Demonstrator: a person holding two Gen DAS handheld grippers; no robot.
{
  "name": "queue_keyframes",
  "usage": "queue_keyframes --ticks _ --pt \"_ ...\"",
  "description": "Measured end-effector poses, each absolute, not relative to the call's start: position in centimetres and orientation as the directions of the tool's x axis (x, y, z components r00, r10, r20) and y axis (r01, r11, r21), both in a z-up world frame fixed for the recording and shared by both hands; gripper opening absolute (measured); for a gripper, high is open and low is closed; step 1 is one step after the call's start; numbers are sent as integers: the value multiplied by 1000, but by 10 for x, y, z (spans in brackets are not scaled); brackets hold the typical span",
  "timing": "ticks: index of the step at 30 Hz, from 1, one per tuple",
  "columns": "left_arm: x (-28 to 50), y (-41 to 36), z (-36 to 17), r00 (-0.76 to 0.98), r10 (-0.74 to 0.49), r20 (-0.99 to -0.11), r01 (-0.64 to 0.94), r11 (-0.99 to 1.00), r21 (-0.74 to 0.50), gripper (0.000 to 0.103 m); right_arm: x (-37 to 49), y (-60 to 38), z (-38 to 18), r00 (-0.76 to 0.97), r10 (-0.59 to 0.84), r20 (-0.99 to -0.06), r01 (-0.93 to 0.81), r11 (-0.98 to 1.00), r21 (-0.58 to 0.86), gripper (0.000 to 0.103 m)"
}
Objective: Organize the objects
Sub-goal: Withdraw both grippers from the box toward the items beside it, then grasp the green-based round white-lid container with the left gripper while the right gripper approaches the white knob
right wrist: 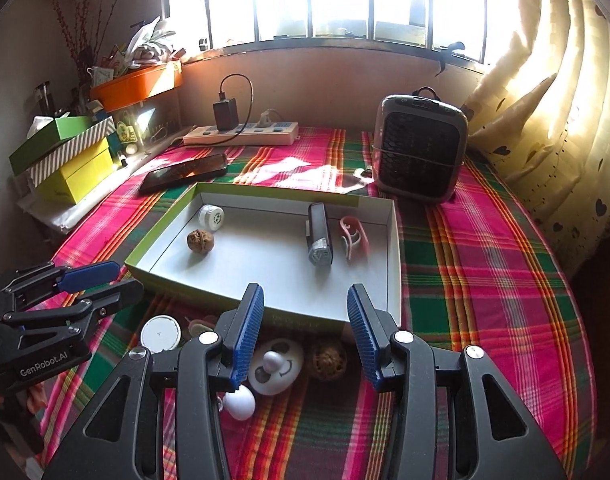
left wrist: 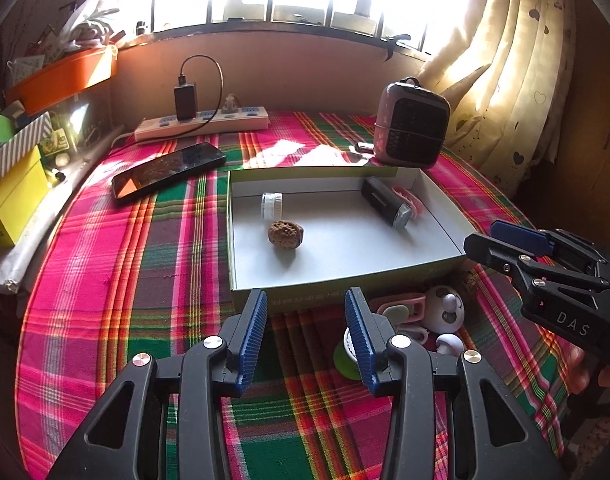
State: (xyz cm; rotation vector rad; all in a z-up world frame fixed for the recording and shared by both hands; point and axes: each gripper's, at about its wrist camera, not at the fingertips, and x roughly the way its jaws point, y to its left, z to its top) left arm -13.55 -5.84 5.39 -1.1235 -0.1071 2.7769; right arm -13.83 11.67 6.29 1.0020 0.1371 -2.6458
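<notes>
The left gripper (left wrist: 305,334) hovered over the plaid tablecloth (left wrist: 117,280) just short of the near wall of the shallow box (left wrist: 241,248). Its jaws stood apart with nothing between the blue pads. The right gripper (right wrist: 305,336) hovered at the same near wall, further right, and its jaws were likewise parted and empty.

Contents of the box:
- a walnut (right wrist: 200,241) near the left wall;
- a small white ribbed cap (right wrist: 211,215) just behind the walnut;
- a black oblong device (right wrist: 319,234) toward the right side;
- a pink clip (right wrist: 354,236) just beside the device, against the right wall.

Items on the cloth outside the box, along its near wall:
- a white panda-faced toy (right wrist: 276,366), lying below the right gripper's pads;
- a second walnut (right wrist: 326,361) just beside the toy;
- a white egg-shaped piece (right wrist: 239,401);
- a round white disc (right wrist: 161,334);
- pink clips (left wrist: 401,308), partly hidden; their number could not be determined.

Behind the box, a phone (left wrist: 169,172) lay on the cloth at the left. A power strip (left wrist: 203,124) with a black charger lay at the wall. A small pink heater (left wrist: 411,124) stood at the right.
</notes>
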Motion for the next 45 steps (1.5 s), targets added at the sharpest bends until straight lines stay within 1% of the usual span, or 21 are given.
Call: queue_keyframes --ticks 3,8,15,24,34,45 --pt "-131 -57 51 -699 186 -691 -130 -983 -132 40 -133 118 60 -706 -256 -660 319 -947 27 45" --pt "-125 -53 47 -681 231 -695 -161 -973 -165 44 -126 123 55 -704 -250 -665 312 -950 27 45" --pt "-126 -38 41 -650 264 -712 -206 -964 -169 45 -117 133 49 -697 -248 -673 298 -954 43 45" --pt "-137 -26 34 -628 263 -732 -216 -963 -161 45 -112 137 43 -689 -239 -684 288 -957 44 46" --pt "-145 -28 25 -618 239 -749 -181 -970 -160 45 -109 137 39 -676 -243 -696 292 -955 50 46" --pt "-146 -34 23 -620 233 -750 -162 -972 -168 44 -107 131 36 -665 -243 -706 297 -954 48 46"
